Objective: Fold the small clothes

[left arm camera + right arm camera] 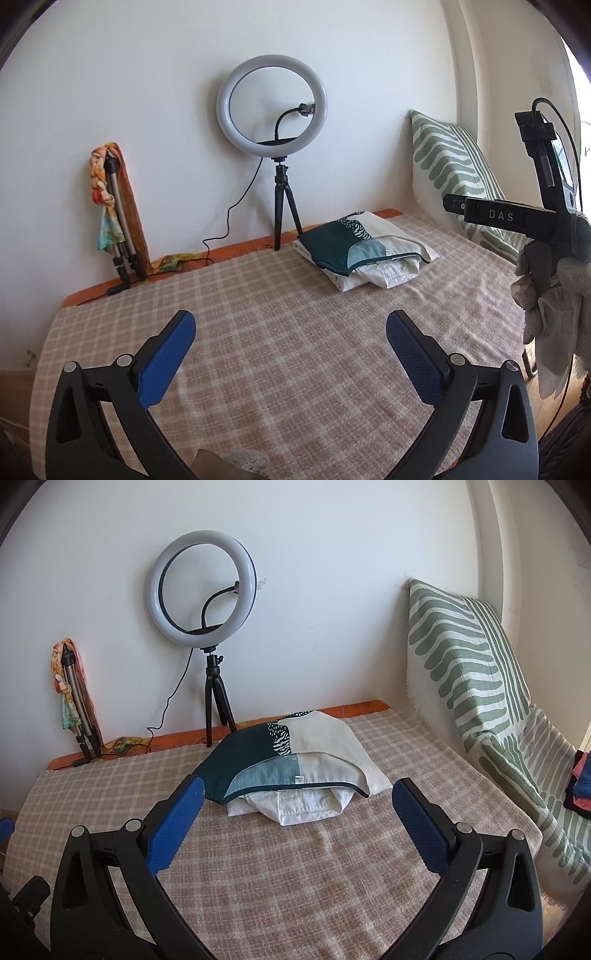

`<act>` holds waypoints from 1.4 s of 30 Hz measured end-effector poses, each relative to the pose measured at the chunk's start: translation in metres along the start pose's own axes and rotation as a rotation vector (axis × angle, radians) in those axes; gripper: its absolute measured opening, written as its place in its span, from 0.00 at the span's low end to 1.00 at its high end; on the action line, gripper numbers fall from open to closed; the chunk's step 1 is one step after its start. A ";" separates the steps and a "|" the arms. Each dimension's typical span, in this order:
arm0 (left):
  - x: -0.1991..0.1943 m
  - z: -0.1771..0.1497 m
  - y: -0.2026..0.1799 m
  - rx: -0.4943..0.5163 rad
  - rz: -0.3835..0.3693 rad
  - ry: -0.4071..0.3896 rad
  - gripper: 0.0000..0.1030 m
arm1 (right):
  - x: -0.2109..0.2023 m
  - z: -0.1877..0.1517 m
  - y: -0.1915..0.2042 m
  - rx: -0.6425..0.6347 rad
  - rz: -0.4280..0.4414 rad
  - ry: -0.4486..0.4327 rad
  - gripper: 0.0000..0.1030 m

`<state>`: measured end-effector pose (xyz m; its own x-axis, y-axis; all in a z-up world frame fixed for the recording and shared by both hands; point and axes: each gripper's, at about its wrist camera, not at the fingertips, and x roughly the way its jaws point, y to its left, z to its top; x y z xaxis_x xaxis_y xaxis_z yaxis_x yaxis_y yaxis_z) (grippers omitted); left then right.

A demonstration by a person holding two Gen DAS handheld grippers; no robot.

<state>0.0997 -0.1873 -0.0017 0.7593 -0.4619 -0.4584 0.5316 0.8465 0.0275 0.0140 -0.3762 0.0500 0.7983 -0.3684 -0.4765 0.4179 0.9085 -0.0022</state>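
A: Item one? 
B: Right gripper point(297, 805), jaws wide, empty, above checked blanket point(295, 867).
A: Beyond it?
B: Folded clothes point(295, 775), stacked; ring light point(202, 587) behind.

We see a pink-and-cream checked blanket point(295, 867), a folded top point(280, 764) in dark teal, light blue and cream with a zebra patch, a green-and-white striped cushion point(461, 664), and blue pads point(177, 827) on black grippers.
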 end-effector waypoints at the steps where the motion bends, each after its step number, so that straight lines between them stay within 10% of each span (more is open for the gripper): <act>1: -0.001 0.001 0.000 0.000 0.002 -0.008 1.00 | 0.001 0.000 -0.001 0.006 0.008 0.005 1.00; 42: 0.004 -0.004 0.000 -0.014 0.001 0.012 1.00 | 0.009 -0.001 0.000 0.023 0.036 0.011 1.00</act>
<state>0.1014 -0.1880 -0.0069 0.7549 -0.4582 -0.4692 0.5256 0.8506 0.0150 0.0208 -0.3790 0.0452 0.8082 -0.3334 -0.4855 0.3992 0.9162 0.0353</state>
